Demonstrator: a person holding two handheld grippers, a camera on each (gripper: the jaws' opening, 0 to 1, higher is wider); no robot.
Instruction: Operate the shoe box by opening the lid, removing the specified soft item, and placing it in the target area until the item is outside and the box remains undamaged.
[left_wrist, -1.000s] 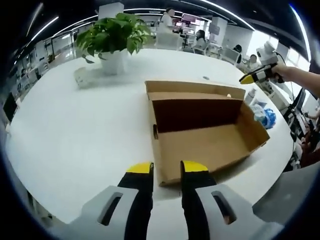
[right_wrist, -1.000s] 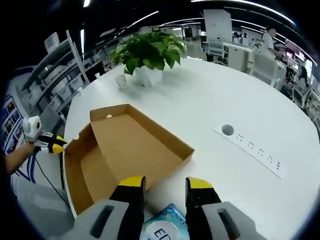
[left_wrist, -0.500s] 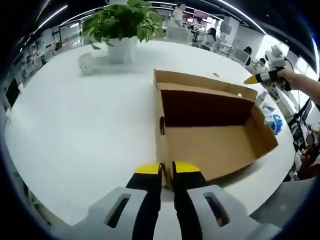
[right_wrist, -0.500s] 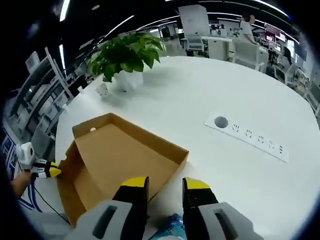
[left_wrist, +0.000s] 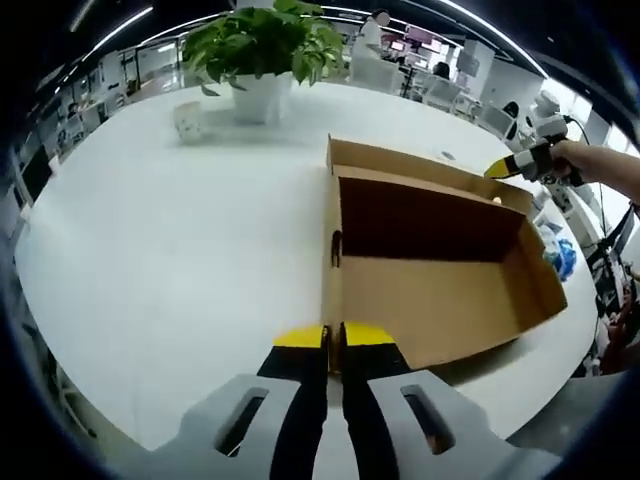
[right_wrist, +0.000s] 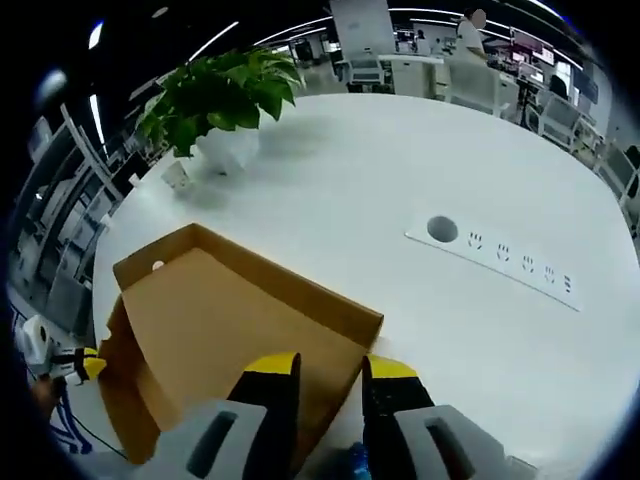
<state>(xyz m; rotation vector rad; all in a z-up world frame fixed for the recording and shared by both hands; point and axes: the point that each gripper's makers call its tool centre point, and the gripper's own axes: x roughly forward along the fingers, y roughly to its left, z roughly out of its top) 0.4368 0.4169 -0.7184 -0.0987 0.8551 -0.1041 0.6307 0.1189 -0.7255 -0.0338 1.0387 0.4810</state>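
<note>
The brown cardboard shoe box (left_wrist: 440, 290) lies open on the white table (left_wrist: 160, 250), and its inside looks bare. My left gripper (left_wrist: 333, 337) is pinched on the box's near wall at the corner. A hand holds my right gripper (left_wrist: 515, 163) above the box's far right side. A blue and white soft packet (left_wrist: 556, 256) lies on the table just beyond that side. In the right gripper view the box (right_wrist: 220, 320) spreads below my right gripper (right_wrist: 331, 367), whose jaws stand apart with nothing between them. A sliver of the packet (right_wrist: 352, 457) shows beneath them. The left gripper (right_wrist: 75, 362) sits at the box's far corner.
A potted plant (left_wrist: 262, 45) and a small white cup (left_wrist: 186, 120) stand at the back of the table. A strip of sockets (right_wrist: 510, 268) is set into the tabletop to the right. The table's edge runs close behind the packet. Office desks and people fill the background.
My left jaws have closed together on the box's near corner wall. The right gripper has shifted over the box, and the packet has slipped almost out of its view.
</note>
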